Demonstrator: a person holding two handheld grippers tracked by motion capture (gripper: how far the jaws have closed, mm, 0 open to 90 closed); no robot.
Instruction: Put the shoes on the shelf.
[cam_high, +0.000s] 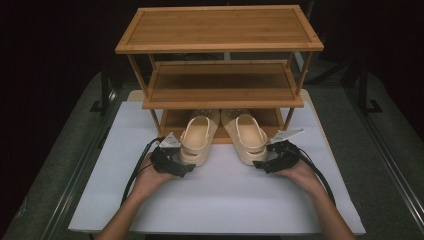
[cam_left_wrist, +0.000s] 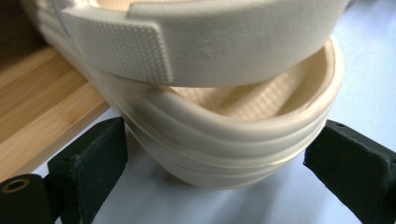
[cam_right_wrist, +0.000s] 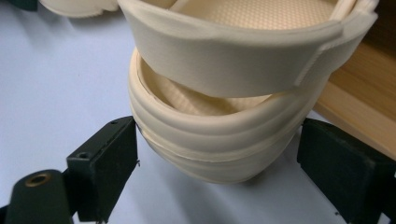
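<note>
Two cream clogs lie side by side, their toes on the bottom board of a wooden shoe rack (cam_high: 222, 90) and their heels on the white table top (cam_high: 225, 200). My left gripper (cam_high: 189, 164) has its jaws around the heel of the left clog (cam_high: 196, 136). In the left gripper view the black pads (cam_left_wrist: 100, 154) meet that heel (cam_left_wrist: 224, 154) on both sides. My right gripper (cam_high: 258, 162) sits the same way on the right clog (cam_high: 249, 134), and its pads (cam_right_wrist: 112, 158) touch the heel's (cam_right_wrist: 215, 154) two sides. Each clog's back strap stands above its heel.
The rack has three bamboo shelves; the top shelf (cam_high: 220, 27) and the middle shelf (cam_high: 220, 82) hold nothing. Its legs (cam_high: 155, 121) flank the clogs. Black cables trail from both grippers across the table. Dark floor surrounds the table.
</note>
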